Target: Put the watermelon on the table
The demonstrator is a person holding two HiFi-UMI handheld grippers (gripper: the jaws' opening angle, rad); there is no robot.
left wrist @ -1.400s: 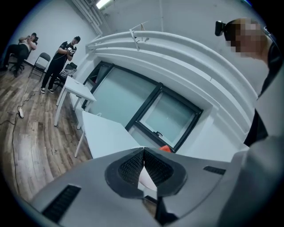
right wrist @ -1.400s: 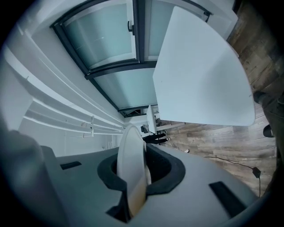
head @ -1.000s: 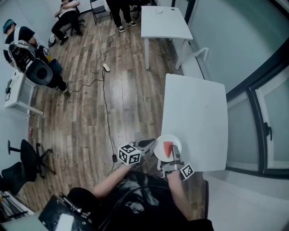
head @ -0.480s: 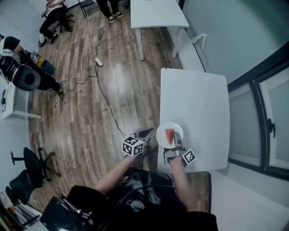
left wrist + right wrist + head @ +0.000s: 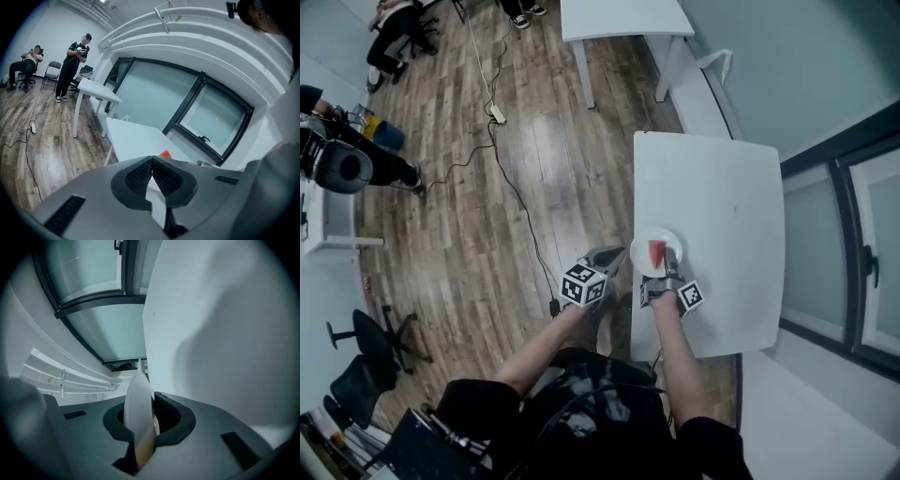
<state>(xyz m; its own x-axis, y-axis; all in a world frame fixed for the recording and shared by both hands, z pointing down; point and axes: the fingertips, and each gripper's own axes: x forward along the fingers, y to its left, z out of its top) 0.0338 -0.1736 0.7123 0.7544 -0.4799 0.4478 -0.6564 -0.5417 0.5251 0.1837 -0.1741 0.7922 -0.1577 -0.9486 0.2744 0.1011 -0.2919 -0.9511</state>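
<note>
1. The right tool [image 5: 667, 274] is clamped on the near rim of a white plate [image 5: 642, 266]. Its own view shows the rim pinched edge-on between the two pads.
2. The watermelon [image 5: 655, 252], a red wedge, lies on that plate. The plate sits over the left edge of the white desk [image 5: 722, 206], at its near end (whether it already touches the top, no view settles).
3. The left tool [image 5: 613, 256] has its jaws together with nothing between them. It hangs just beside the plate, off the desk edge and over the wooden floor [image 5: 487, 225].
4. Judged from this, the step in hand is the carry-in: the plate has reached the desk but is not yet released.
5. The next move calls for keeping the plate level so the wedge does not slide. It should then be brought further in from the edge and lowered until the base rests flat. Only after that should the right tool part its jaws and back away along the rim.
</note>
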